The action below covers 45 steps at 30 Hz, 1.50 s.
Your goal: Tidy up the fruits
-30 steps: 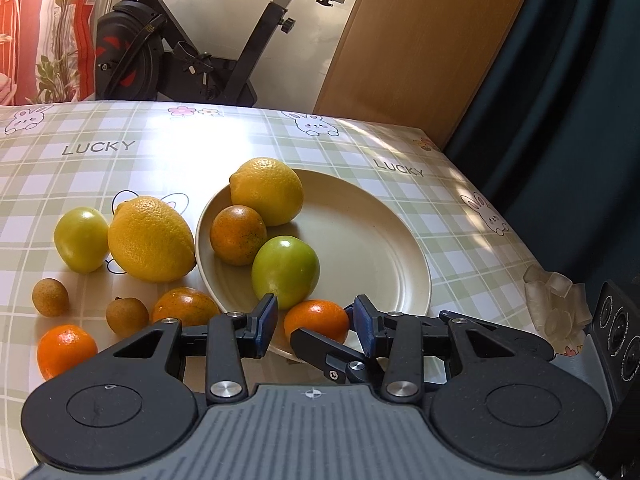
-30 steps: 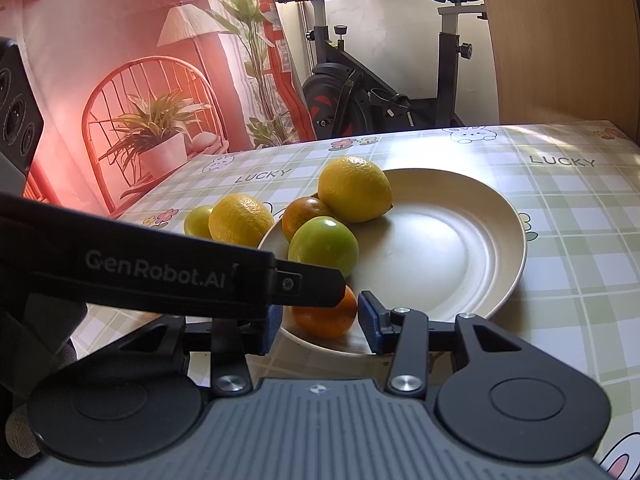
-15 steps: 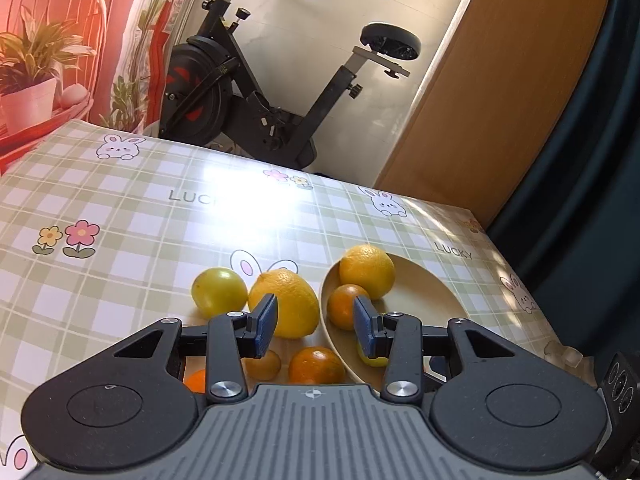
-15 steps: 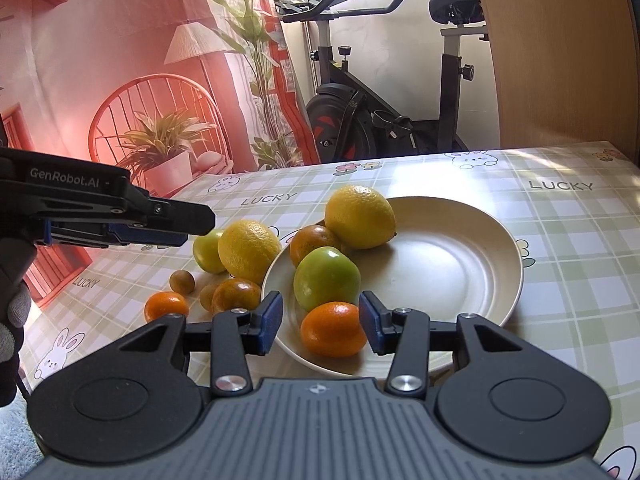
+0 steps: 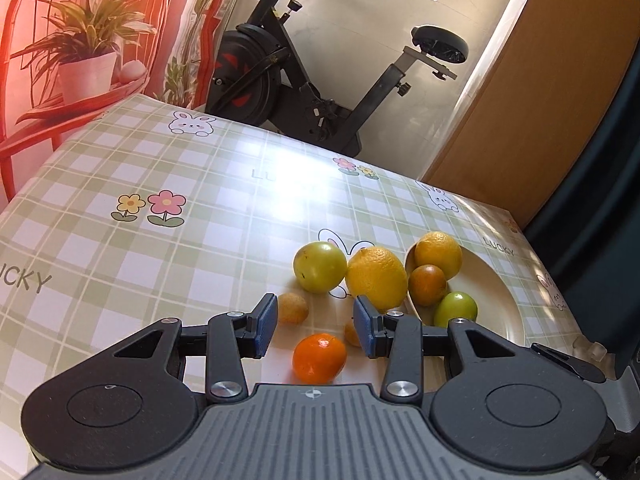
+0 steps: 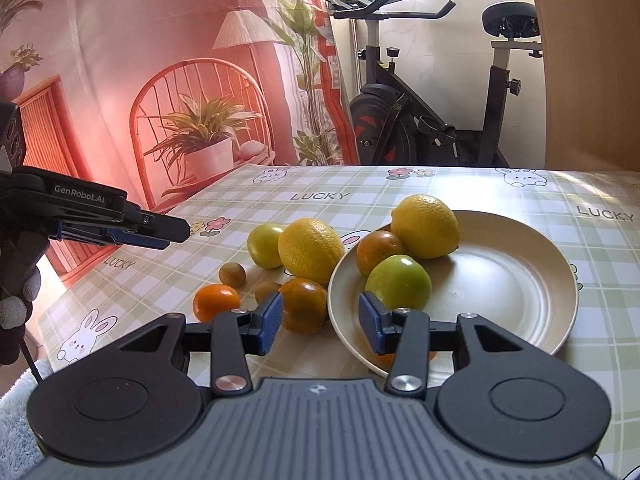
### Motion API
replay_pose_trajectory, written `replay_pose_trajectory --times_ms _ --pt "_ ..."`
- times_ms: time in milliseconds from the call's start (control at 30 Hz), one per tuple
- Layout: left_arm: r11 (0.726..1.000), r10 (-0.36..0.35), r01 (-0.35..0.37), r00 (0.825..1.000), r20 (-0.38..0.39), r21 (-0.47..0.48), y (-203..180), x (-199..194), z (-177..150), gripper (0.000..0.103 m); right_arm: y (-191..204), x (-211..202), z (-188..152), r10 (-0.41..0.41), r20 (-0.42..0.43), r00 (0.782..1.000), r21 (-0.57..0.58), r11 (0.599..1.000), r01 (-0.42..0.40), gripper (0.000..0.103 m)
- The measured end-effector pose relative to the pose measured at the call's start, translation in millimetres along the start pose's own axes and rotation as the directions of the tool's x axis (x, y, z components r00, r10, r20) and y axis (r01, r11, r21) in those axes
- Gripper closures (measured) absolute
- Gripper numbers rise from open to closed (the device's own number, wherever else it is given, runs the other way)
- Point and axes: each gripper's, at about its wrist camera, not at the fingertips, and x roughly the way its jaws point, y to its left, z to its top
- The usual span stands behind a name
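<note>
Left tool [image 6: 176, 234] now back over tablecloth [image 5: 200, 240], its orange [image 5: 319, 358] newly visible.

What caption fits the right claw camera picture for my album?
Open right claw hovers by a plate of lemon and green fruit.

Black exercise bike [image 5: 320, 92] behind the checked tablecloth [image 5: 180, 184], beside a potted-plant backdrop [image 6: 180, 100].

Bare tablecloth [image 5: 168, 264] lies left of the fruit cluster [image 5: 360, 276]; plate [image 6: 520, 280] half free.
</note>
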Motion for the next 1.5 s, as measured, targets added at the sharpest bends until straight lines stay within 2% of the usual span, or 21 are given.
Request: replay_pose_trajectory --times_ms 200,400,500,633,1000,1200,1400,1500 --pt "1.000 -0.022 0.021 0.999 -0.036 -0.006 11.0 13.6 -11.0 0.059 25.8 20.9 1.6 0.058 -0.056 0.997 -0.090 0.994 -0.063 0.057" --pt "0.994 -0.071 0.066 0.996 -0.059 -0.087 22.3 24.4 -17.8 0.058 50.2 45.9 0.6 0.112 -0.123 0.986 -0.174 0.976 -0.132 0.057" --pt "0.991 -0.088 0.080 0.994 -0.070 -0.110 23.0 31.1 -18.5 0.058 61.7 61.3 2.2 0.129 -0.145 0.981 -0.193 0.969 -0.156 0.057" --pt "0.991 -0.096 0.089 0.992 -0.081 -0.096 19.4 36.9 -19.8 0.058 70.1 81.0 0.9 0.160 -0.193 0.968 -0.183 0.963 -0.196 0.057" --pt "0.996 -0.072 0.065 0.991 -0.117 -0.063 15.0 49.2 -24.5 0.058 64.4 99.8 5.2 0.146 -0.210 0.967 -0.136 0.975 -0.177 0.056" --pt "0.997 -0.052 0.044 0.991 -0.121 -0.071 16.6 52.0 -28.5 0.054 66.9 102.0 5.2 0.142 -0.210 0.967 -0.144 0.974 -0.175 0.056" --pt "0.997 -0.056 0.048 0.991 -0.118 -0.065 13.4 51.1 -30.5 0.063 67.3 102.4 4.4 0.144 -0.213 0.966 -0.139 0.974 -0.176 0.056" --pt "0.998 -0.051 0.045 0.991 -0.120 -0.052 11.1 51.1 -31.0 0.063 68.2 101.9 4.0 0.138 -0.208 0.968 -0.132 0.977 -0.168 0.056"
